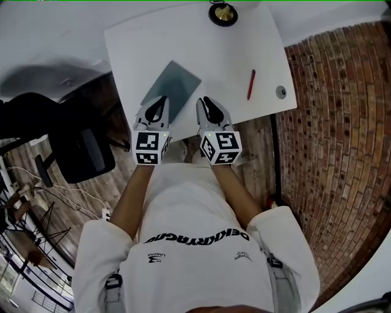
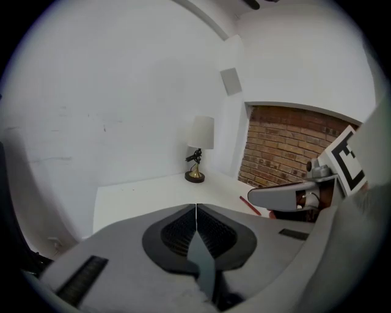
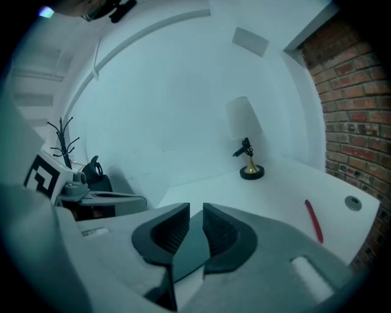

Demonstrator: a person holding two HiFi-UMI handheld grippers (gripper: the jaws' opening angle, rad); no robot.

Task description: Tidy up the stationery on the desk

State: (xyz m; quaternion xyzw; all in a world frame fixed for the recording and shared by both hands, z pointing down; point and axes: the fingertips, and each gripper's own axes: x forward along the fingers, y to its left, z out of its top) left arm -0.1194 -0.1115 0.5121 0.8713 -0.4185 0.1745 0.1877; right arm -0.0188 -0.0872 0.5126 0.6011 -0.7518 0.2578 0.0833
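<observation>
Tabletop [image 1: 227,60] edge — left gripper [image 1: 162,99] pressed together over grey notebook [image 1: 173,87], right gripper [image 1: 206,101] slightly spread, empty — red pen [image 1: 251,84] well apart.

This looks like a small office or study corner. A white tabletop [image 1: 232,55] stands against a plain white wall [image 2: 122,92]. A table lamp [image 1: 223,12] sits at its 12 o'clock edge, and a red pen [image 1: 251,84] and a grey pad [image 1: 171,88] lie on it. A black office chair [image 1: 79,153] sits at 9 o'clock on wood flooring [image 1: 107,189]. Exposed brick wall [image 1: 342,122] runs along 3 o'clock.
</observation>
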